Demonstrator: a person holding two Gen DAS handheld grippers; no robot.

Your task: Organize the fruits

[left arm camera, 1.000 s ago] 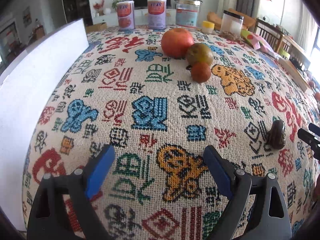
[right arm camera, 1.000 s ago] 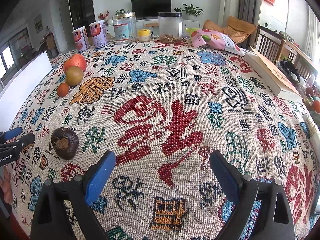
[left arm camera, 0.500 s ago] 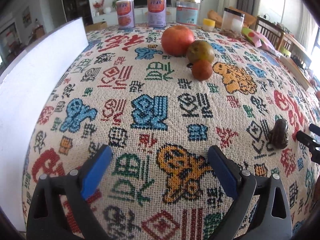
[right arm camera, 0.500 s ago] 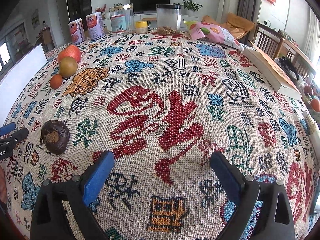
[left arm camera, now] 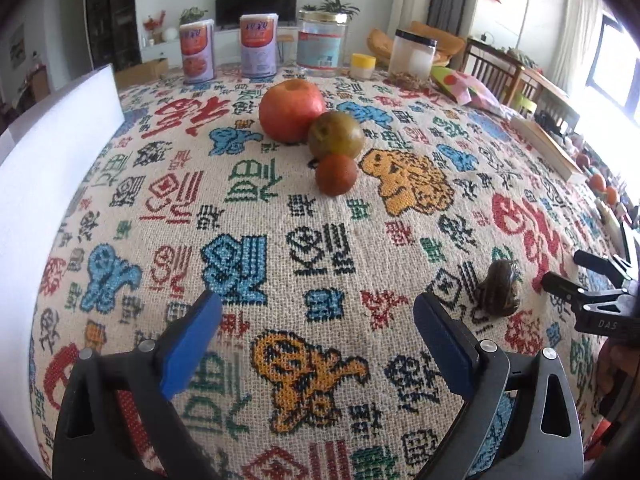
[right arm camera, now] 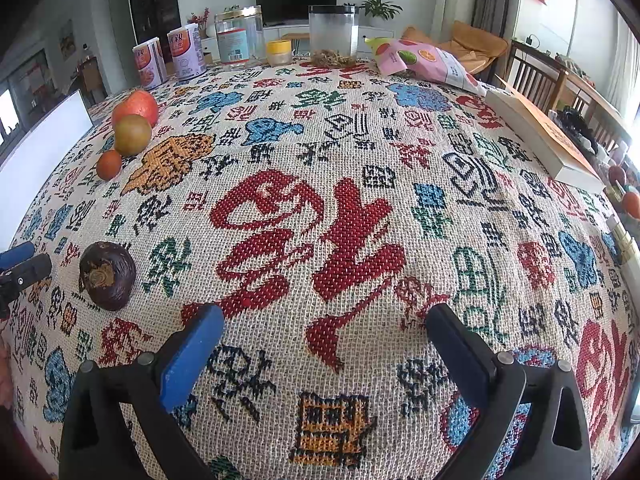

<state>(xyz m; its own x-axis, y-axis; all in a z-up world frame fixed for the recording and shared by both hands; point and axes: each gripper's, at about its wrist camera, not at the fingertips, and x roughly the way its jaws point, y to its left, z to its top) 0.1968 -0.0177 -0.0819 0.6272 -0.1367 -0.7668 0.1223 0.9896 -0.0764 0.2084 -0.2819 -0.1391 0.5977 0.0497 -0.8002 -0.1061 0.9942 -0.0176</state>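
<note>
A big red apple (left arm camera: 291, 110), a green-brown fruit (left arm camera: 336, 135) and a small orange fruit (left arm camera: 336, 175) touch in a row on the patterned tablecloth (left arm camera: 280, 240). They also show in the right wrist view: the apple (right arm camera: 135, 107), the green-brown fruit (right arm camera: 133, 134) and the small orange fruit (right arm camera: 109, 165). A dark brown fruit (left arm camera: 500, 288) lies apart at the right; in the right wrist view the dark fruit (right arm camera: 107, 275) lies left of my open right gripper (right arm camera: 324, 334). My left gripper (left arm camera: 316, 320) is open and empty, well short of the row.
Two tins (left arm camera: 197, 57), a glass jar (left arm camera: 323, 43), a yellow-lidded pot (left arm camera: 363, 66) and a plastic jar (right arm camera: 333, 36) stand along the far edge. A snack bag (right arm camera: 424, 64) and a book (right arm camera: 544, 136) lie at the right. A white board (left arm camera: 52, 168) runs along the left.
Both grippers have shifted slightly. The dark fruit sits lower and nearer in the left wrist view and nearer the left finger in the right wrist view. No fruit moved.
</note>
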